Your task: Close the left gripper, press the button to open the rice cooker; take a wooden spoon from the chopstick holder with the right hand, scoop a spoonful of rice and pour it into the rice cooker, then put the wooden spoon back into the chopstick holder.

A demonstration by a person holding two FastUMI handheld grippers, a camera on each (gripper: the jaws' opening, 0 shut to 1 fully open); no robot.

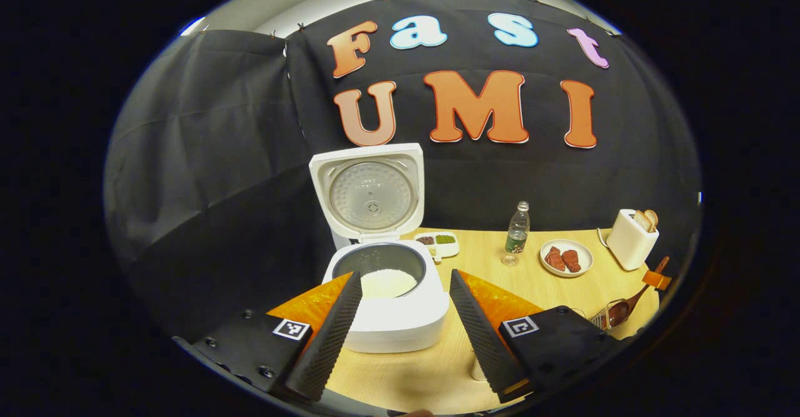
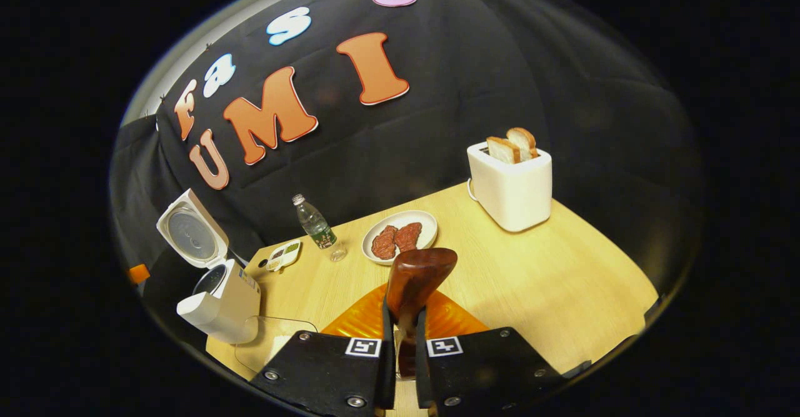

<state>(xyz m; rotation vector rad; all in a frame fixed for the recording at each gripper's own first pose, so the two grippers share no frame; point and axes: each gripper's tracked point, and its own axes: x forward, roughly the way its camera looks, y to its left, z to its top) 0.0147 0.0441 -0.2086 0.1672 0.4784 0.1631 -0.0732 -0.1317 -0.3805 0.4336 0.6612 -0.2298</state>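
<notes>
Gripping the spoon, the right gripper is clenched on its handle above the worktop. Left gripper released — its view alone looks into the open cooker, rice inside.

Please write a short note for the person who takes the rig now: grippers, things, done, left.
Left gripper: open, in front of the cooker.
Right gripper: shut on the spoon, above the table.
Cooker: lid up, rice in the pot.
Done: button pressed, spoon taken.
I cannot tell whether the scoop has been poured.
Left: scoop and pour if not done, then spoon back into the holder.
</notes>
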